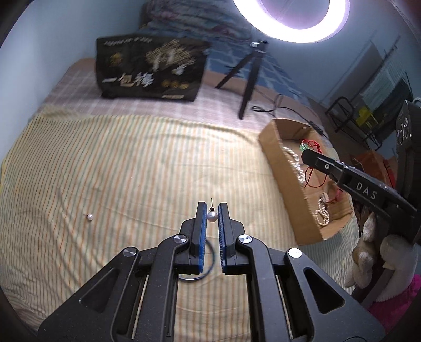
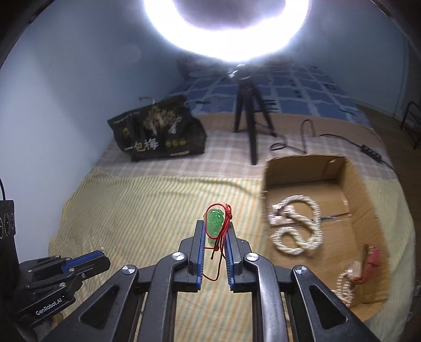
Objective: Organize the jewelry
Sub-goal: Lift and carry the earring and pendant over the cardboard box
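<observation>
My left gripper [image 1: 212,214] is shut on a pearl earring [image 1: 211,215], held above the striped bedsheet. A second pearl earring [image 1: 90,217] lies on the sheet to the left. A dark ring-shaped bangle [image 1: 208,263] lies on the sheet under the left fingers. My right gripper [image 2: 214,231] is shut on a green pendant [image 2: 215,222] with a red cord [image 2: 223,244], held left of the cardboard box [image 2: 368,184]. In the left wrist view the right gripper [image 1: 306,155] reaches over the box [image 1: 279,157]. The box holds pearl necklaces [image 2: 297,231].
A black snack bag [image 1: 150,71] and a black tripod [image 1: 247,76] under a ring light [image 1: 289,18] stand at the far side of the bed. A black cable [image 2: 329,136] runs behind the box. Plush toys [image 1: 381,260] sit at the right bed edge.
</observation>
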The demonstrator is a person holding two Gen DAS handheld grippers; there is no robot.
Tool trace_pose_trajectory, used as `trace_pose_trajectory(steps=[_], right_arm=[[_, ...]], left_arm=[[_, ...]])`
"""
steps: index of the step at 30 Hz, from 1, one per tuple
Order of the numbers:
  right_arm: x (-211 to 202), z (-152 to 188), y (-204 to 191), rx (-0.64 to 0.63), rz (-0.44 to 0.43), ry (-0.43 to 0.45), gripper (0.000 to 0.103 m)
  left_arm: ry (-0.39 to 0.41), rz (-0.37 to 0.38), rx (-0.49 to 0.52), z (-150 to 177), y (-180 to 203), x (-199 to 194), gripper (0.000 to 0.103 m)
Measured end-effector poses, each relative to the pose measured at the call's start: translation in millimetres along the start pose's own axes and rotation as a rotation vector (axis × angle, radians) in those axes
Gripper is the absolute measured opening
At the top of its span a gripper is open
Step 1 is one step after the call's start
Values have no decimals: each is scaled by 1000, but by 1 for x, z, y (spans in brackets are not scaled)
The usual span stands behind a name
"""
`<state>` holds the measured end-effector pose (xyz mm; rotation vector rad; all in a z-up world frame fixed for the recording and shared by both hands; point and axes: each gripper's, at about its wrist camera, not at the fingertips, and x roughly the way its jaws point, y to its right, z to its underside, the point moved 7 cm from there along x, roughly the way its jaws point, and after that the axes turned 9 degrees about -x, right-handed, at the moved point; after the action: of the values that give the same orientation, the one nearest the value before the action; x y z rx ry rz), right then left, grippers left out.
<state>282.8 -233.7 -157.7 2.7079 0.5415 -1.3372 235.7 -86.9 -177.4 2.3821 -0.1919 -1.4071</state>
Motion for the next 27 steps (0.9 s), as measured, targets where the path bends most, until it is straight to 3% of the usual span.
trace_pose_trajectory(steps=[12, 27], right_arm=[[-44, 19, 78, 91, 85, 42, 12], [-43, 30, 129, 207, 85, 39, 12]], left_arm=[[-3, 89, 127, 22, 88, 8, 6], [-41, 120, 208, 47, 159, 46, 6]])
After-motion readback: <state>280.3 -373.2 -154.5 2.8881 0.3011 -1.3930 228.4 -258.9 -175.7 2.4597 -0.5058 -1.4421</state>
